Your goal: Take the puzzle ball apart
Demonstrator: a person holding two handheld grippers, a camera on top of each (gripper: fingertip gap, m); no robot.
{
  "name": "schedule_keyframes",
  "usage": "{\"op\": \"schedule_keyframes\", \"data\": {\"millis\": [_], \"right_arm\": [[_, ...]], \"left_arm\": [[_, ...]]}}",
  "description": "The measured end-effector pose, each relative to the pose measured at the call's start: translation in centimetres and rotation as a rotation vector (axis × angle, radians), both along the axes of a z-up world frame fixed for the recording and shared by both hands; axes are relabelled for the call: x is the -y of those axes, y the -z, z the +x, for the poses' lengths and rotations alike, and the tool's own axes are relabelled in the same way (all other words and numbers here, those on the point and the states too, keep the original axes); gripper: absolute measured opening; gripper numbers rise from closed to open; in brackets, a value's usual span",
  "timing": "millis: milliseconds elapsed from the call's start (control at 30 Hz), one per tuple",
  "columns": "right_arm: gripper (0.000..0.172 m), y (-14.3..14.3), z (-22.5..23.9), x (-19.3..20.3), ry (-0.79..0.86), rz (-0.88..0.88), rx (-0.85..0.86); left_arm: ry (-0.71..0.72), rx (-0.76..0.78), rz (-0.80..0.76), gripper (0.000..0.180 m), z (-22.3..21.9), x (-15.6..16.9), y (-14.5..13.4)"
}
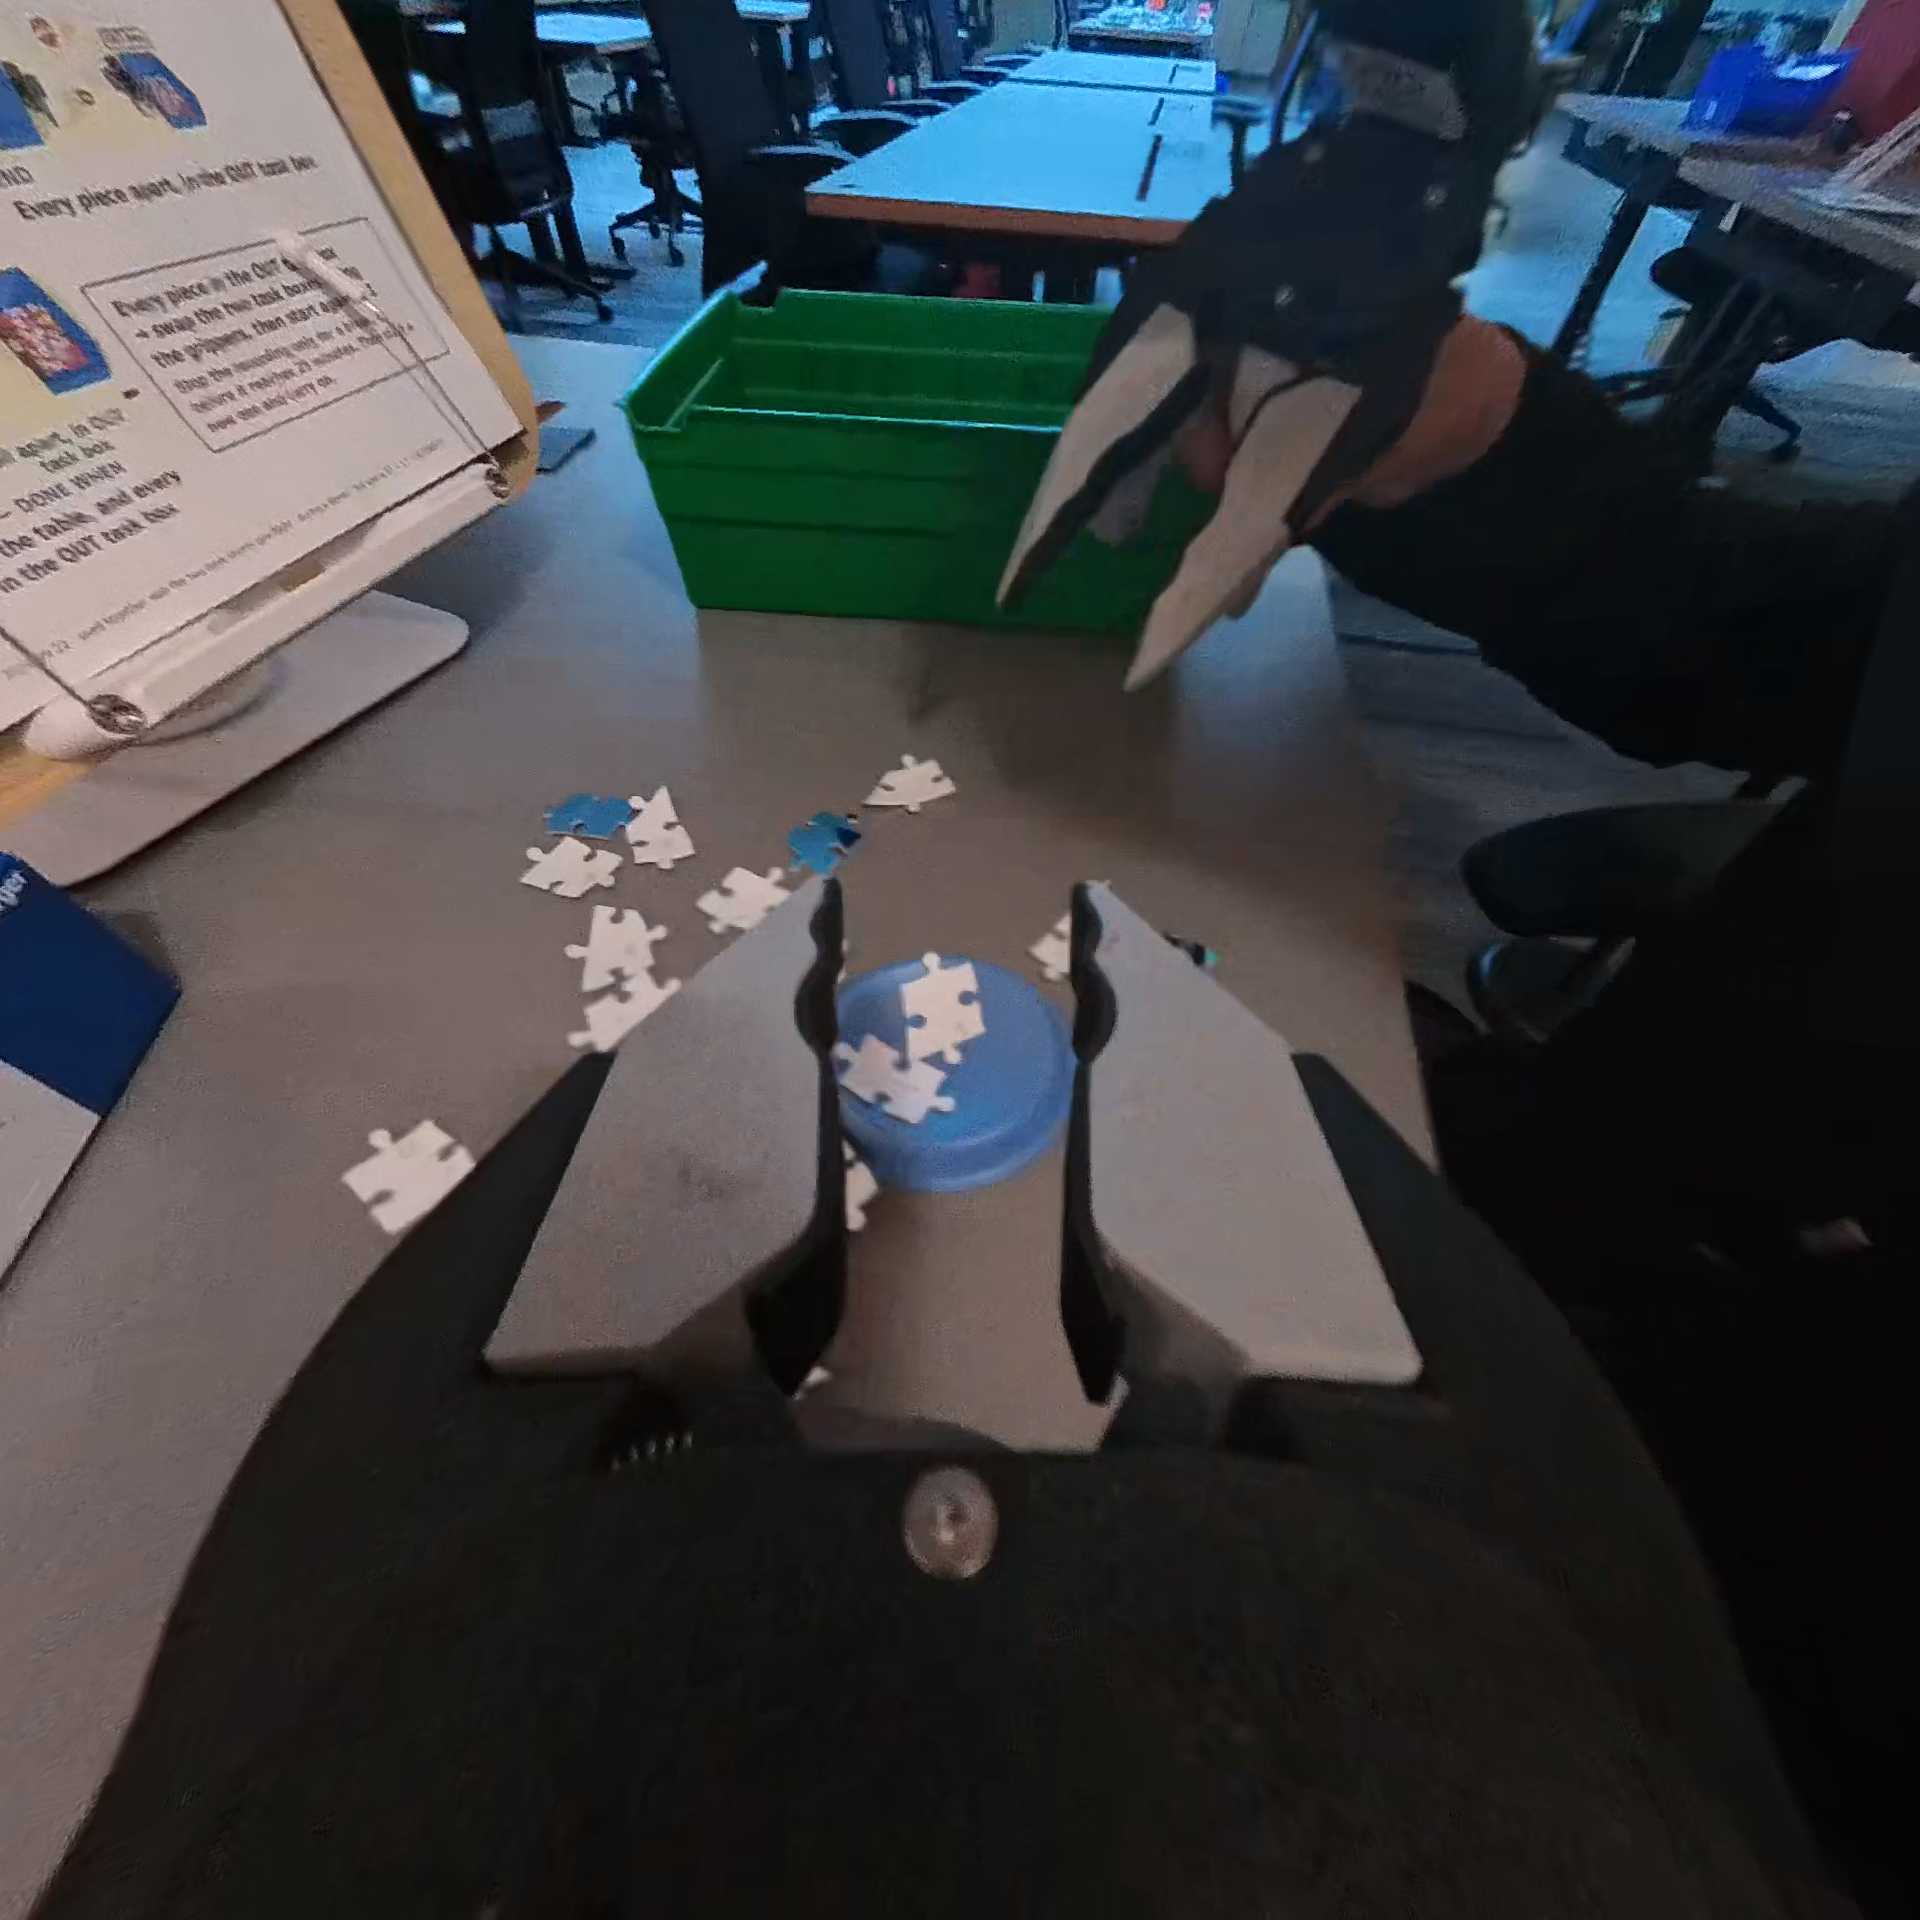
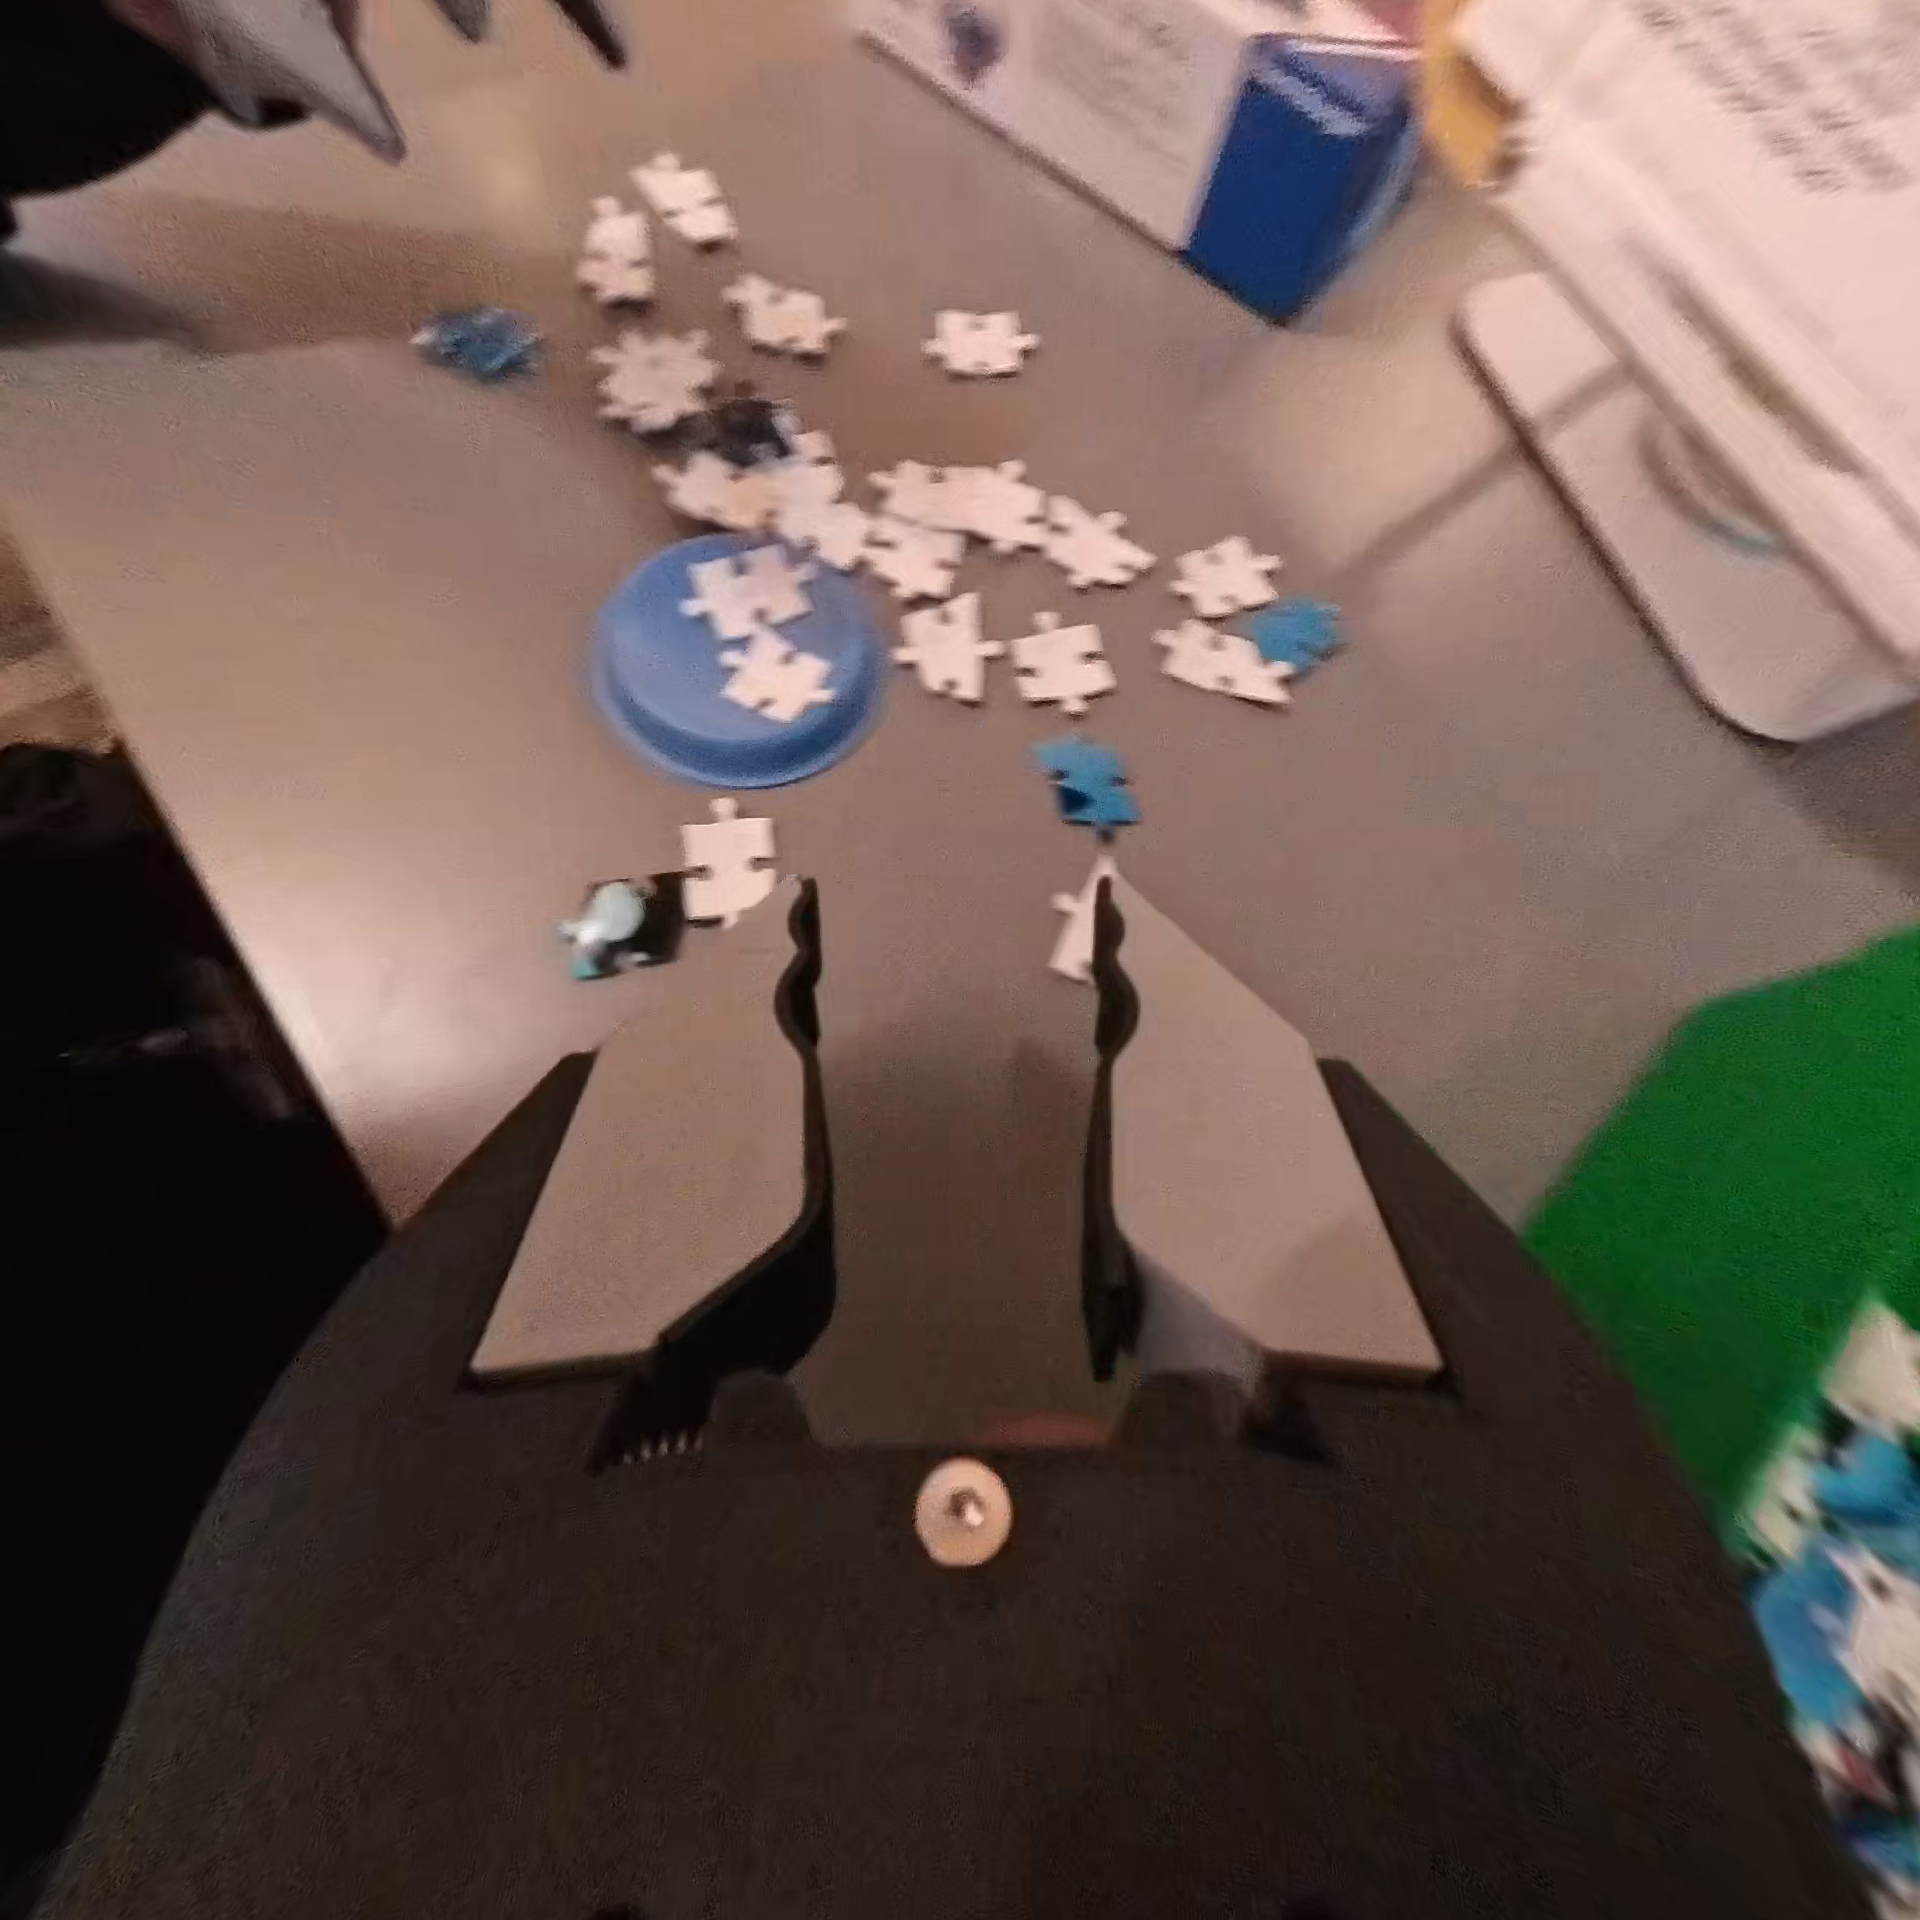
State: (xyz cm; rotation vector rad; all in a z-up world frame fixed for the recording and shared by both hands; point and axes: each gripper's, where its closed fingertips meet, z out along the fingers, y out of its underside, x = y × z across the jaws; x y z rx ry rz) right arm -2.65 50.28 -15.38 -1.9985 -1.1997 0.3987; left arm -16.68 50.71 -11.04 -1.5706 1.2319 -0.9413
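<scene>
The left tool [image 1: 956, 894] hangs low over the counter [image 1: 416, 997], pointing forward and down, its two fingers apart with nothing held, and a round blue lid [image 1: 961, 1132] with two white puzzle pieces [image 1: 940, 1008] on it sits below the gap. The right tool [image 1: 1075, 634] is up in the air by the green bin [image 1: 862, 468], tipped down, fingers apart and bare, with more puzzle pieces scattered on the counter past it.

Both views are dim indoor shots with strong wide-angle bending at the edges. The left wrist view has a cool bluish cast and is fairly sharp, with a soft shadow on the table [image 1: 935, 686]. The right wrist view is warmer and motion-blurred, worst at the green bin [image 2: 1714, 1195].
</scene>
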Motion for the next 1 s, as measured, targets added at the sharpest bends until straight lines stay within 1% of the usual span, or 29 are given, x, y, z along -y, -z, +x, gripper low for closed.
{"op": "schedule_keyframes", "data": {"millis": [33,67,133,167,200,267,300,333,400,467,533,567,600,667,733,800,833,967,1000], "right_arm": [[0.049,0.9,-1.2,1.1,-0.049,-0.007,0.008],[0.048,1.7,-1.9,1.6,-0.075,0.005,0.023],[0.043,2.5,-2.6,2.0,-0.095,0.04,0.047],[0.043,2.6,-2.8,2.2,-0.104,0.049,0.042],[0.042,2.6,-3.1,2.5,-0.118,0.049,0.029],[0.042,2.4,-3.7,3.1,-0.149,0.043,-0.006],[0.042,2.3,-4.0,3.4,-0.161,0.036,-0.021],[0.042,2.3,-4.3,3.6,-0.172,0.03,-0.034],[0.041,2.5,-5.0,4.1,-0.192,0.025,-0.052],[0.04,2.9,-5.6,4.7,-0.212,0.023,-0.055],[0.04,3.3,-6.1,5.4,-0.236,0.032,-0.043],[0.04,3.5,-6.3,5.8,-0.244,0.039,-0.033],[0.039,3.6,-6.4,6.2,-0.251,0.044,-0.025],[0.039,3.6,-6.5,7.0,-0.264,0.052,-0.017],[0.039,3.4,-6.4,7.7,-0.266,0.059,-0.018],[0.038,3.2,-6.0,8.2,-0.262,0.064,-0.022],[0.038,3.0,-5.8,8.5,-0.258,0.067,-0.024],[0.037,2.9,-4.8,9.2,-0.241,0.062,-0.039],[0.037,3.1,-4.8,9.4,-0.244,0.048,-0.053]], "left_arm": [[0.041,0.0,-0.015,0.041,-0.4,2.0,-0.1],[0.111,-0.002,-0.032,0.041,-0.9,4.8,-0.3],[0.246,-0.003,-0.041,0.036,-2.0,10.9,-0.6],[0.296,-0.02,-0.045,0.036,-2.5,14.0,-0.2],[0.33,-0.057,-0.063,0.035,-3.0,16.8,0.8],[0.337,-0.183,-0.122,0.041,-4.0,21.1,4.1],[0.32,-0.251,-0.15,0.042,-4.4,22.6,6.3],[0.278,-0.325,-0.163,0.04,-5.0,23.3,8.8],[0.161,-0.451,-0.18,0.035,-5.9,23.3,13.9],[0.028,-0.527,-0.258,0.036,-6.3,22.7,18.6],[-0.135,-0.614,-0.247,0.043,-6.9,20.9,22.7],[-0.206,-0.649,-0.218,0.042,-7.3,19.9,24.4],[-0.242,-0.676,-0.194,0.045,-7.5,19.3,25.7],[-0.236,-0.696,-0.192,0.054,-7.2,19.3,27.7],[-0.204,-0.721,-0.241,0.053,-7.1,19.8,29.8],[-0.205,-0.735,-0.281,0.038,-7.4,19.7,31.5],[-0.203,-0.724,-0.296,0.031,-7.4,19.6,31.7],[-0.227,-0.561,-0.298,0.0,-6.9,19.4,28.9],[-0.237,-0.527,-0.291,0.0,-6.9,19.2,28.5]]}}
